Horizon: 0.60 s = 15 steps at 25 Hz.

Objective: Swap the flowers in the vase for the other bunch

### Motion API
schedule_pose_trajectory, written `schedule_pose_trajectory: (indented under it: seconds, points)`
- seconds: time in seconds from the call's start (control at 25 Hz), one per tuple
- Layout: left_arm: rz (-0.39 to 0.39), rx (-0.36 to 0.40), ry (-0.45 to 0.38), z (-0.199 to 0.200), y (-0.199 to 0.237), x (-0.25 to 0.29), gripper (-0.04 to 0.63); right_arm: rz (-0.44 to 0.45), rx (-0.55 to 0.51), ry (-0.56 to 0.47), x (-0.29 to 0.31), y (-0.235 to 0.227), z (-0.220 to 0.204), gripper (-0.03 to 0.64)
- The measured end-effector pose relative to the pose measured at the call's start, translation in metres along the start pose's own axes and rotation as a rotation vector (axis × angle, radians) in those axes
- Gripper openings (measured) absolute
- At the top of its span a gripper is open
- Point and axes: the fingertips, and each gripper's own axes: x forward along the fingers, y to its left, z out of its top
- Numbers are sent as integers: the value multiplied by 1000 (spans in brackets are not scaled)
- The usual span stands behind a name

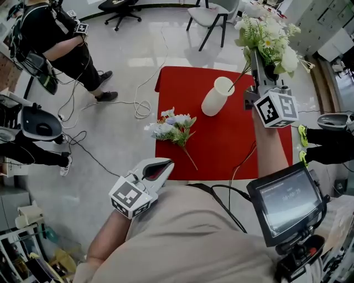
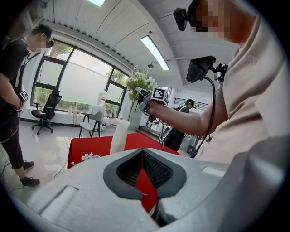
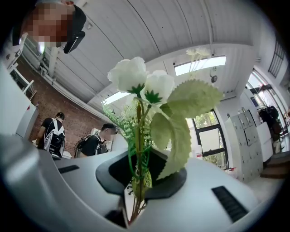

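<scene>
- White bunch [image 1: 269,37] is up in the air over the far right corner of the table [image 1: 221,145], tilted, with its heads higher than and to the right of the vase [image 1: 217,97].
- One thin stem slants down from it to the vase mouth; I cannot tell whether its end is inside the rim or just over it.
- My right tongs [image 1: 258,68] are clamped on the stems low down, below the leaves, and the blooms stand up past the jaws.
- Vase stands upright on the red table, a little right of the middle and toward the far side.
- Other bunch [image 1: 173,126], pale blue and white, lies flat on the table to the near left of the vase, apart from it, with its stem pointing toward my edge.
- My left tongs [image 1: 164,164] hang at the near left corner of the table with their tips together and nothing in them; the other bunch lies between them and the vase.
- My right forearm runs over the right side of the table, and a dark cable crosses the red top beside it.
- A screen [image 1: 286,202] sits at my chest on the right, over the near right corner.
- Cables [image 1: 138,105] loop on the floor left of the table.
- A grey chair [image 1: 213,15] stands beyond the far edge.
- A person [image 1: 58,36] in black stands on the floor at the far left.
</scene>
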Motion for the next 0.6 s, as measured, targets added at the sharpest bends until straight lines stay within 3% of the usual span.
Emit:
schedule_pose_trajectory:
  seconds: [0.6]
  points:
    - [34, -38, 6, -13, 15, -9, 8, 1, -38, 90, 7, 17, -72, 67]
